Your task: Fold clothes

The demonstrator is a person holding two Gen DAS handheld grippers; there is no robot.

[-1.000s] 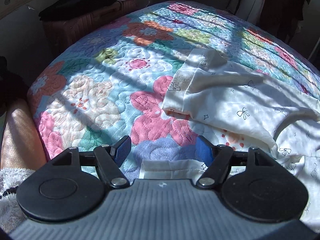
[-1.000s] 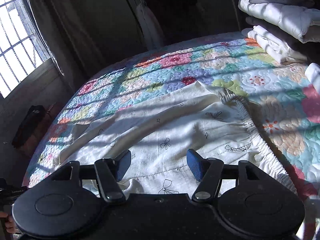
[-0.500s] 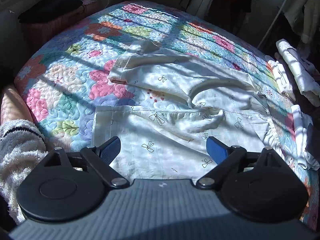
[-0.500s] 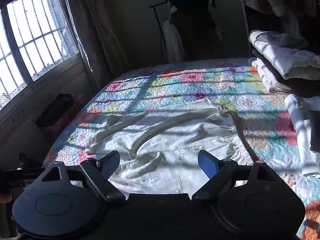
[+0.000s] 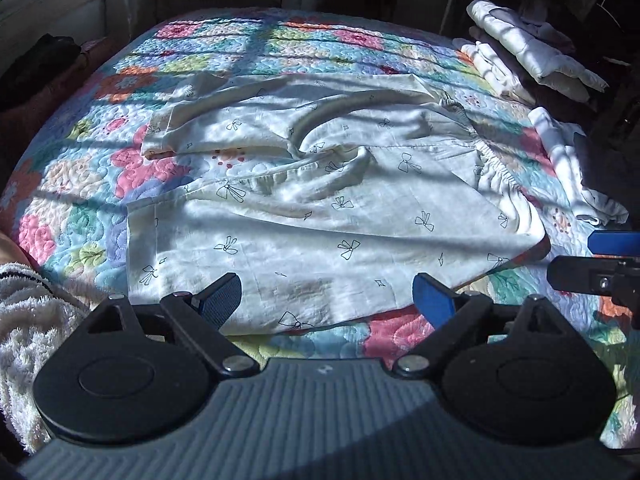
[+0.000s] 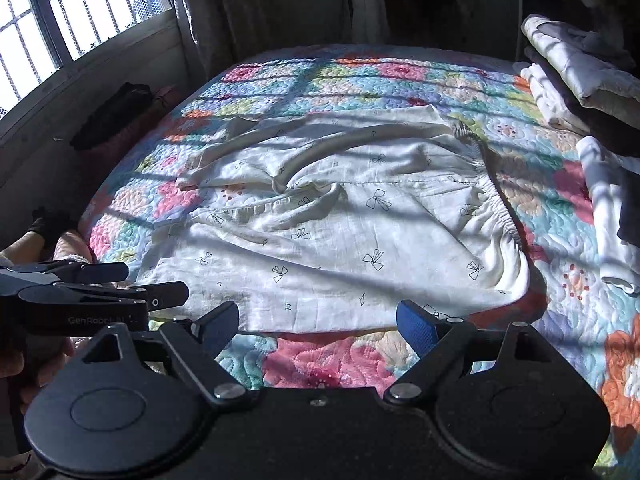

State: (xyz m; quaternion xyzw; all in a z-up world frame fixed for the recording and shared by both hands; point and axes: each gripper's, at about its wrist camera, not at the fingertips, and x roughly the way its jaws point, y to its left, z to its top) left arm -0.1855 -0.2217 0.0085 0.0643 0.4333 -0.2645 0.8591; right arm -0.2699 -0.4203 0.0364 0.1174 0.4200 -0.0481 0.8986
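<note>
Cream trousers with black bow prints (image 5: 320,208) lie spread on the flowered quilt (image 5: 96,184), legs to the left, gathered waistband (image 5: 500,176) to the right. They also show in the right wrist view (image 6: 340,236). My left gripper (image 5: 326,300) is open and empty, held above the near hem. My right gripper (image 6: 318,324) is open and empty, just short of the near edge. Its blue fingertip shows at the right of the left wrist view (image 5: 612,242). The left gripper shows side-on in the right wrist view (image 6: 100,292).
Folded white clothes (image 5: 532,52) are stacked at the far right of the bed, with more white and dark pieces (image 6: 608,200) nearer. A barred window (image 6: 68,12) is at the left, a dark bag (image 6: 116,112) below it. A fluffy sleeve (image 5: 36,320) is at the near left.
Both grippers have pulled back and up from the trousers, so the whole garment and bed show. Both jaws have opened wider. Each gripper has come into the other's view.
</note>
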